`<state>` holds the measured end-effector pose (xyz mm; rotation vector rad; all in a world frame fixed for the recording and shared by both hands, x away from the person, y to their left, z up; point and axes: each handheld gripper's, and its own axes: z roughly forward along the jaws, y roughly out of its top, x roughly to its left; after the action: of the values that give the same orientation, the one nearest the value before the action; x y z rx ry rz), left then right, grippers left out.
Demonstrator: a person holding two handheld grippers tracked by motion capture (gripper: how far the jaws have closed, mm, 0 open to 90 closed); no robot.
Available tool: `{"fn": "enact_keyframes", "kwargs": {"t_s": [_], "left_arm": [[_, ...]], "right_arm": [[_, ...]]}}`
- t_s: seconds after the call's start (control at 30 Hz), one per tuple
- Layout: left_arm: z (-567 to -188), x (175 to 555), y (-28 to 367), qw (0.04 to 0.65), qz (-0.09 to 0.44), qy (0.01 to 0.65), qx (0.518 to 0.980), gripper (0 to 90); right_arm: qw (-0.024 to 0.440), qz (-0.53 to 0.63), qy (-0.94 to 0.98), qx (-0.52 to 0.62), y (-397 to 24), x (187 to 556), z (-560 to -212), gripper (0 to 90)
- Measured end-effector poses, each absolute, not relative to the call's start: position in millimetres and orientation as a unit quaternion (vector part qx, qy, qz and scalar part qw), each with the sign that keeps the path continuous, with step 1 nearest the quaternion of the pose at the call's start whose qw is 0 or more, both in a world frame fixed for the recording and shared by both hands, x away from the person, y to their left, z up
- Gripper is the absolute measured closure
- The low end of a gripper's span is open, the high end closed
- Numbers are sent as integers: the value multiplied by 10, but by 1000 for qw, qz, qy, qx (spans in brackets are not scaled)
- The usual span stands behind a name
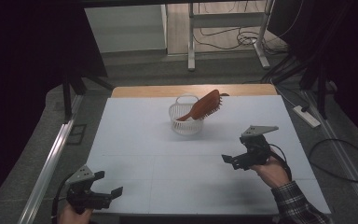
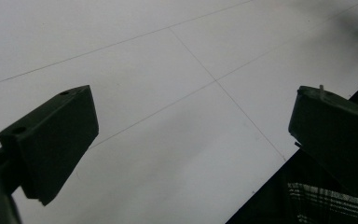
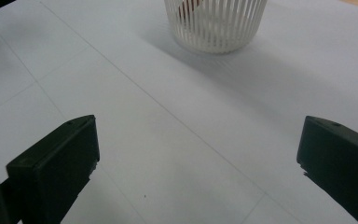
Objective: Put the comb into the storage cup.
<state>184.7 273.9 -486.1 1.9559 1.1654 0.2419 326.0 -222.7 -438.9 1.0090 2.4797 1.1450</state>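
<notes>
Hairbrush (image 1: 205, 105) is seen at upper centre of high view, handle down inside white slatted basket (image 1: 186, 122), bristle head leaning out over rim to the right. Basket w/ brush stands near far edge of white table (image 1: 168, 177). Right gripper (image 1: 235, 160), jaws wide apart & empty, hovers lower right of basket; basket wall (image 3: 214, 25) at top of its own view. Left gripper (image 1: 108, 186), also spread & empty, sits at lower-left, close to near edge. Judgement: any approach is best made from the right, towards the leaning head, w/o tipping the light basket. Plenty of bare table btw grippers & basket.
</notes>
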Motion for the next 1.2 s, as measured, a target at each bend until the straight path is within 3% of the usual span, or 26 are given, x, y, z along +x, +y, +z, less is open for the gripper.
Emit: {"fn": "enact_keyframes", "kwargs": {"t_s": [1.2], "left_arm": [[-4860,1846,2746,415,95,464,776,13]], "right_arm": [[120,379,839,371,-2624,2888,-4464,0]]}}
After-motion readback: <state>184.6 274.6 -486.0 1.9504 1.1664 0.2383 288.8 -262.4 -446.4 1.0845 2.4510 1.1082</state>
